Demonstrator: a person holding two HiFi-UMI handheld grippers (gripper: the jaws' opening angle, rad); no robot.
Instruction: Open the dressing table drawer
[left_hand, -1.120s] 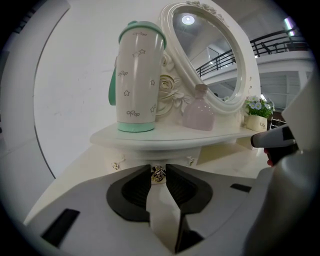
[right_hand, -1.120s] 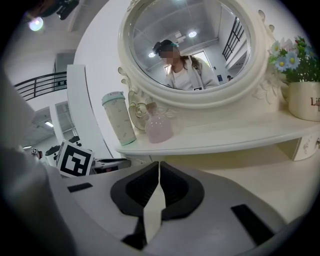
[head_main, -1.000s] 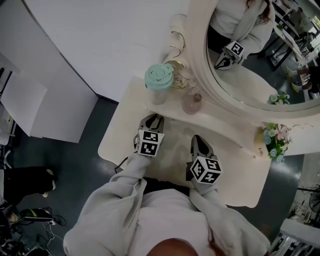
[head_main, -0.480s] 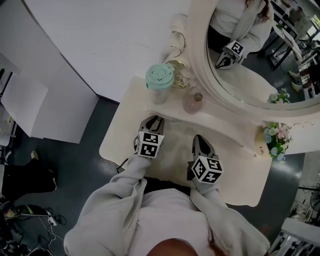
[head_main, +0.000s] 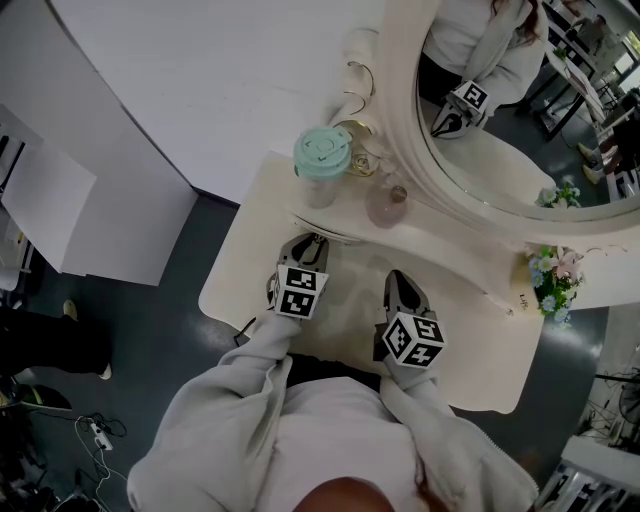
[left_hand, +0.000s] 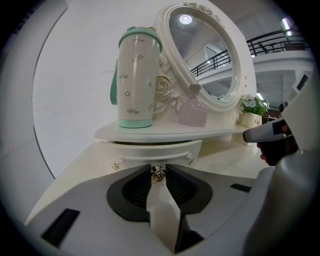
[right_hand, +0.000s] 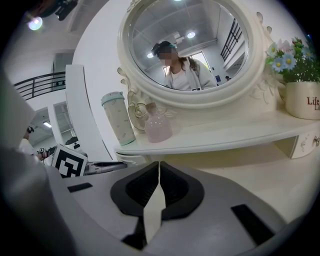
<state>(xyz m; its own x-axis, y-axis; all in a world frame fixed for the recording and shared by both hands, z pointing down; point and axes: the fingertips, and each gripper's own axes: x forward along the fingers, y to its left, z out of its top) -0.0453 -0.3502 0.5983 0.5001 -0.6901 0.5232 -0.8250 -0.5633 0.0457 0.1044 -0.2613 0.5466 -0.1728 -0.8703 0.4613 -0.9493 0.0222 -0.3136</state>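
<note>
**Left gripper (head_main: 306, 242) on the drawer knob**

Head view: it meets the dressing table's (head_main: 235, 285) shelf edge, with the right gripper (head_main: 400, 281) beside it.
Left gripper view: jaws pinch the drawer's (left_hand: 150, 150) knob (left_hand: 159, 174), below a lidded tumbler (left_hand: 136, 75).
Right gripper view: jaws pressed together, empty; a pot (right_hand: 302, 102) holds flowers.

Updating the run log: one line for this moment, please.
left tool: shut on small metal drawer knob | right tool: shut, empty

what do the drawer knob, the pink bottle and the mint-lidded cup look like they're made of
The drawer knob is likely metal: it is small, silvery and throws bright glints. The pink bottle looks like frosted glass or plastic, a translucent matte pink; which one is unclear. The cup seems plastic or coated steel: opaque, smooth white with small printed stars.
</note>
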